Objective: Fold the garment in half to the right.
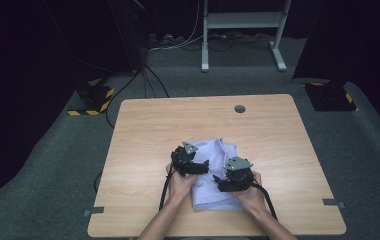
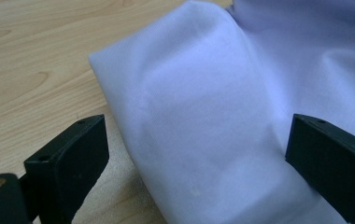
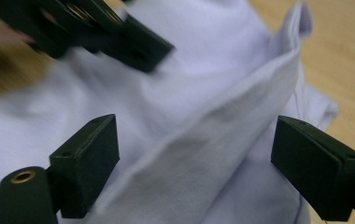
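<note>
Two grippers, left gripper (image 1: 204, 165) and right gripper (image 1: 219, 179), fingers wide open, gripping nothing, over soft folded lilac cloth (image 1: 213, 192), woodgrain table (image 1: 148, 130).

Text/labels: none legible | Brands: none showing | Numbers: none showing | Signs: yellow-and-black hazard striping (image 1: 104, 100) is showing on a dark floor base at left, and again (image 1: 349, 98) on a base at right; the stripes are bearing no wording
</note>
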`<state>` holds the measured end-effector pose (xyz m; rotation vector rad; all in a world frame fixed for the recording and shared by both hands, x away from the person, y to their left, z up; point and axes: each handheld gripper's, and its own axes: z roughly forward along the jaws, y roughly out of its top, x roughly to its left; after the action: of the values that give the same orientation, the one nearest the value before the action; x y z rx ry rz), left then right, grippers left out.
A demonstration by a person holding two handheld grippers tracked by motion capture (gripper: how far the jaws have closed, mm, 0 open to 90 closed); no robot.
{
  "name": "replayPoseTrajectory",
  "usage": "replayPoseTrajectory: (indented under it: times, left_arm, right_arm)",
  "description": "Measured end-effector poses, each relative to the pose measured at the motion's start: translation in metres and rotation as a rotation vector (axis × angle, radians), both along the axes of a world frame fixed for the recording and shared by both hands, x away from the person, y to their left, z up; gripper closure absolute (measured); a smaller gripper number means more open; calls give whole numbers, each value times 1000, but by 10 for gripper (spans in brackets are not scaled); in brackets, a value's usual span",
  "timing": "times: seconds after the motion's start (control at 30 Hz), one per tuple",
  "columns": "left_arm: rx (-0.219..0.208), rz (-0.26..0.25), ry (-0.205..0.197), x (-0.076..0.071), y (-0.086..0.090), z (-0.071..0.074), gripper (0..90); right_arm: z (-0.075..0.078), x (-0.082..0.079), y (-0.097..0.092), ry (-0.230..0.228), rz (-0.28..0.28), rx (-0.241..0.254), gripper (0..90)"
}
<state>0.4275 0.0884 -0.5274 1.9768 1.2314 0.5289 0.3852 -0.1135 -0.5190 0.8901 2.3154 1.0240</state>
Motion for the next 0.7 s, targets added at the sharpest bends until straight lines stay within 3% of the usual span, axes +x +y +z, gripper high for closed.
replayPoseTrajectory:
  times: [0.1,0.2,0.27,0.37,0.5,0.6,0.67,0.7]
  left_arm:
    - [23,-2,3,1,0,-3,63]
    - [37,-7,16,4,1,-8,67]
    - [17,-7,32,5,4,-10,67]
    - [24,-8,28,4,4,-8,68]
    - [18,-20,-22,-6,-1,0,76]
    - [0,-63,-63,-20,-11,6,62]
    - [25,-85,-67,-25,-18,6,57]
    - [58,-95,-69,-27,-21,5,57]
  right_arm:
    - [-9,3,-4,18,-33,-37,154]
    - [-12,3,-16,32,-61,-24,157]
    - [-13,4,-27,45,-75,-16,156]
    - [-14,1,-47,65,-96,10,154]
    - [-11,-5,-65,60,-115,53,163]
    - [-9,-9,-65,39,-98,68,169]
    - [-9,-9,-59,38,-73,65,169]
    - [-9,-9,-55,42,-63,55,167]
